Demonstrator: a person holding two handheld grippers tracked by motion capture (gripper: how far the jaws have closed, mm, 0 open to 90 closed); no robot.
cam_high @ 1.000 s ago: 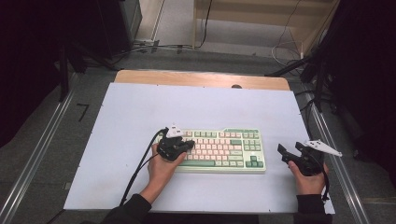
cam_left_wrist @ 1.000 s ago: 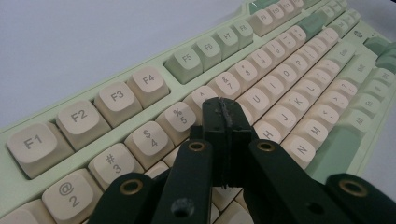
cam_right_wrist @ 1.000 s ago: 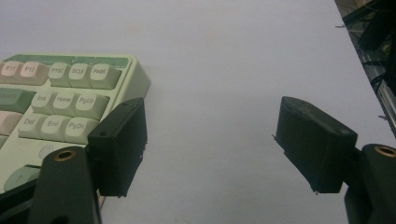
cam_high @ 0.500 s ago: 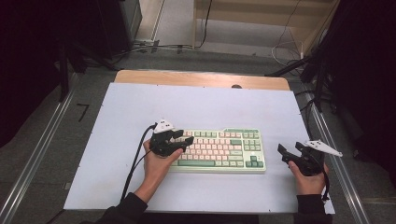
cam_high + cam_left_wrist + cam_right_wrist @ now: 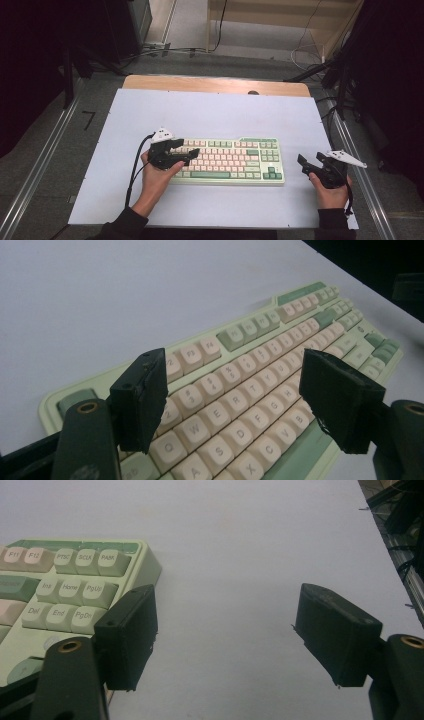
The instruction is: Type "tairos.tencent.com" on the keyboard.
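Green slab keyboard (cream keycaps), matte white table, black block-jawed left tongs just opening

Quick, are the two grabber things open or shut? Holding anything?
Left gripper: jaws open, just been opening, holding nothing, above the keyboard.
Right gripper: jaws open, holding nothing.

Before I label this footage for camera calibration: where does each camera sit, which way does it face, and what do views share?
High view: above the person's side, facing forward and down on the white tabletop; forearms, left gripper, right gripper.
Left gripper view: rides the left gripper, looking along open jaws over the letter keys.
Right gripper view: rides the right gripper, open jaws over bare tabletop.
Shared: the pale green and cream plastic keyboard.
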